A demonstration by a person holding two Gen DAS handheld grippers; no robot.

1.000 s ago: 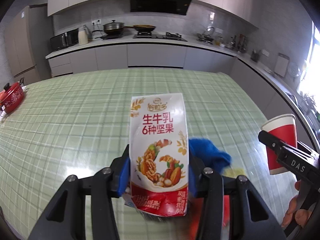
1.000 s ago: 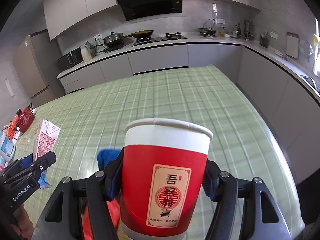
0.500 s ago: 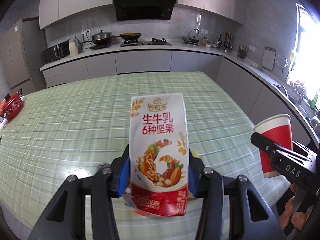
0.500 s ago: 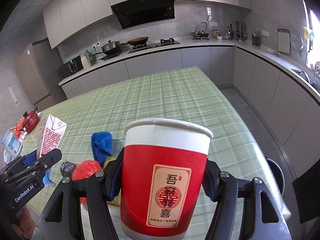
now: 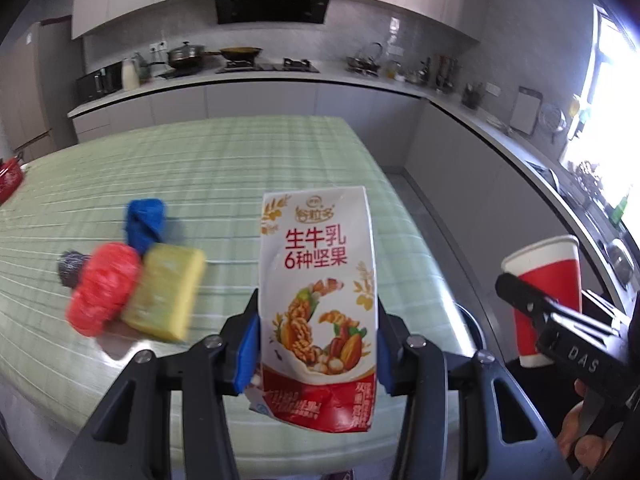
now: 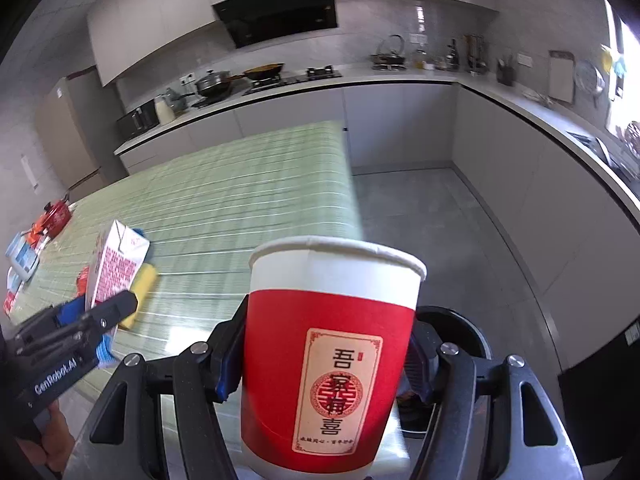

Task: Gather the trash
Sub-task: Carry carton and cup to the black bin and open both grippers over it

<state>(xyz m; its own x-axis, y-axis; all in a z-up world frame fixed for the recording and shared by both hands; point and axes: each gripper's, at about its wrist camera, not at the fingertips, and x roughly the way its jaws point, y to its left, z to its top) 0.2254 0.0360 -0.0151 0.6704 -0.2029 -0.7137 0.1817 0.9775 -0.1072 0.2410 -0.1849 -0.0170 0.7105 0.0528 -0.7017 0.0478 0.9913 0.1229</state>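
The left gripper (image 5: 318,344) is clamped on an upright milk carton (image 5: 318,300), its blue pads pressing both sides. The carton reads "生牛乳 6种坚果" in red above pictured nuts. Left of it, on the green checked table (image 5: 224,168), lie a yellow sponge (image 5: 166,294), a red scrubber (image 5: 102,288), a steel scourer (image 5: 70,268) and a blue cloth (image 5: 144,222). The right gripper (image 6: 328,354), marked "DAS", is clamped on a red and white paper cup (image 6: 332,356) labelled "吾家有喜". Just behind the cup sits a black bin (image 6: 456,332). The left gripper's side reads "GenRobot.AI".
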